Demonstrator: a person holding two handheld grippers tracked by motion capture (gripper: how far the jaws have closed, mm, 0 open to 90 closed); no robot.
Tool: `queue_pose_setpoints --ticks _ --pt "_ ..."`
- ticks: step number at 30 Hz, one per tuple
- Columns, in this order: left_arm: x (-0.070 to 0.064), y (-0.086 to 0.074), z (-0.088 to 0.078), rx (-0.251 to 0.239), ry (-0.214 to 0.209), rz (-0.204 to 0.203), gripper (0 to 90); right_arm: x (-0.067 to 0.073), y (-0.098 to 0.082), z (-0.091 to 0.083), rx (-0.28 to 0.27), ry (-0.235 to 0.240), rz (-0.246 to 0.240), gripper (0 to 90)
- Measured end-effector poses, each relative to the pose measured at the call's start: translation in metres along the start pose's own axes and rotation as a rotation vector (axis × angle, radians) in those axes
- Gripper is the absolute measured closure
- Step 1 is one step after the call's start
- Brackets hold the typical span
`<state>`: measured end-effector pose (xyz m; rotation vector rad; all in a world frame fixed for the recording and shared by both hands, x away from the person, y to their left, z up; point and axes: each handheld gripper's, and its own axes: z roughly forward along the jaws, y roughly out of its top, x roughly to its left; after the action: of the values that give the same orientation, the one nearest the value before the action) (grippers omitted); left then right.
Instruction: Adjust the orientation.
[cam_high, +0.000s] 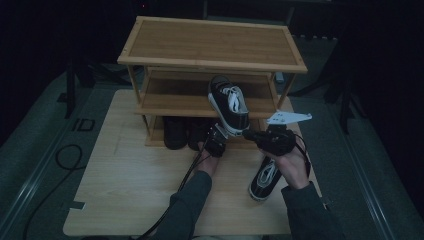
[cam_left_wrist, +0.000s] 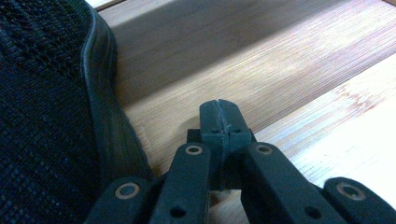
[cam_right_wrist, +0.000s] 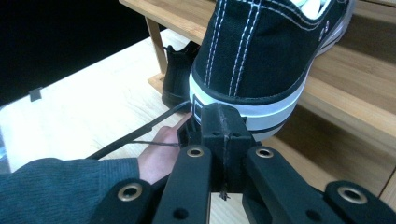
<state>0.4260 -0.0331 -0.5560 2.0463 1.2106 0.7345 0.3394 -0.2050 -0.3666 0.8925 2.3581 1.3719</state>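
1. Step in hand, as I judge it: pushing the sneaker (cam_high: 229, 103) onto the middle shelf (cam_high: 170, 102) of the shoe rack (cam_high: 212, 42); its heel overhangs the shelf's front edge.
2. Both jaws are pressed together, holding nothing: the right hand-held gripper (cam_right_wrist: 223, 122) butts the heel, the left hand-held gripper (cam_high: 218, 136) sits under the sole.
3. Next: a steady forward nudge.
4. Another sneaker (cam_high: 263, 177) lies on the bench (cam_high: 125, 175).

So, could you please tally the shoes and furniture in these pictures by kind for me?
Black canvas sneakers with white soles and laces: 2, one on the middle shelf, one on the table
Plain dark shoes on the bottom shelf: 2
Three-tier bamboo shoe rack: 1
Light wooden table: 1
Total: 6
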Motion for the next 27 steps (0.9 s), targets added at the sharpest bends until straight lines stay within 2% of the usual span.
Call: queue_pose_setpoints --ticks 3,6,9,11,12,13,16,18,20,23,27 --pt "0.000 0.000 0.000 0.001 -0.001 -0.003 90.0 -0.001 0.003 0.005 -0.002 -0.018 -0.002 90.0" --pt "0.000 0.000 0.000 0.002 -0.001 -0.006 90.0 -0.003 0.006 0.007 -0.011 -0.014 0.001 90.0" --pt "0.001 0.000 0.000 0.003 0.001 -0.003 90.0 -0.001 0.010 0.013 -0.008 -0.028 -0.014 90.0" --pt "0.001 0.000 0.000 0.007 0.004 -0.004 90.0 -0.001 0.013 0.019 -0.008 -0.006 -0.014 90.0" --pt "0.002 0.001 -0.001 0.020 0.006 0.011 90.0 0.000 0.015 0.022 -0.006 -0.003 -0.022 90.0" --pt "0.002 0.001 0.000 0.013 -0.005 0.016 90.0 0.002 0.016 0.025 -0.002 -0.003 -0.031 90.0" --pt "0.001 0.002 0.000 0.016 0.000 0.017 90.0 0.006 0.020 0.034 0.001 -0.003 -0.044 90.0" --pt "0.001 0.002 -0.001 0.021 0.007 0.035 90.0 0.007 0.022 0.041 0.007 -0.031 -0.054 90.0" --pt "0.002 0.002 -0.001 0.023 0.003 0.031 90.0 0.007 0.023 0.047 0.008 -0.005 -0.046 90.0" --pt "0.002 0.002 -0.001 0.025 0.002 0.027 90.0 0.012 0.026 0.053 0.010 -0.032 -0.070 90.0" --pt "0.002 0.003 0.000 0.028 -0.001 0.019 90.0 0.010 0.028 0.059 0.006 -0.018 -0.061 90.0"
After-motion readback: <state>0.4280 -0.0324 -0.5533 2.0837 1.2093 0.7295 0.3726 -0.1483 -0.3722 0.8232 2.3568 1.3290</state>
